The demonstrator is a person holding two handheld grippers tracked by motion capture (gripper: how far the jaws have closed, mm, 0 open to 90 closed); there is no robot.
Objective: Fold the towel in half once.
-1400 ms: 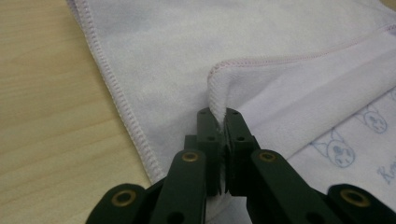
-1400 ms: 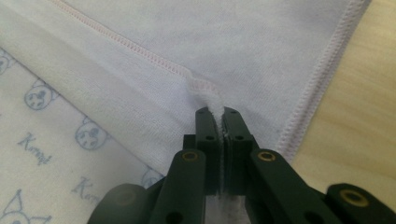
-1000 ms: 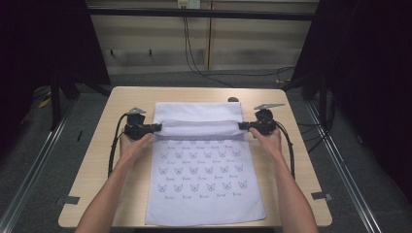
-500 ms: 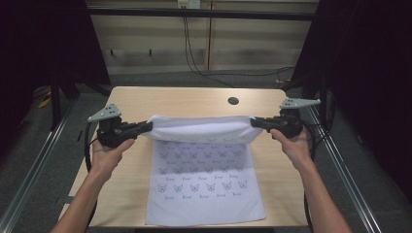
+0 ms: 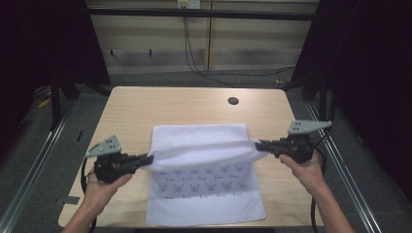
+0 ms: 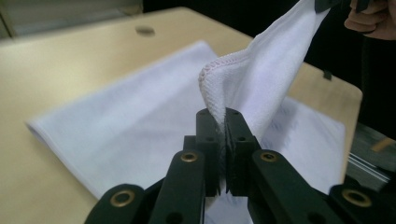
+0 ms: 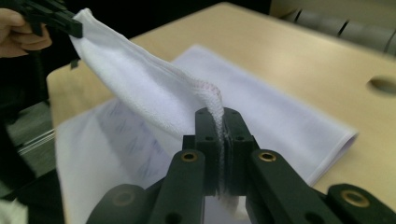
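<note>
— What have you got in your claws?

— 1 white towel [image 5: 204, 145], held by 2 corners. My left gripper [image 5: 145, 159] is clamped tight on the corner toward the table's left edge; in the left gripper view the stitched hem is pinched between the jaws. My right gripper [image 5: 258, 144] is clamped on the other corner, near the table's right edge.

— And where does the towel lie?

— Its far half is lifted and stretched between my 2 hands, above the table [image 5: 145, 104]. The near half rests flat on the wood, reaching the near edge — the butterfly print faces up there.

— Anything else on the table?

— A round hole [image 5: 233, 101] toward the far right corner.
</note>
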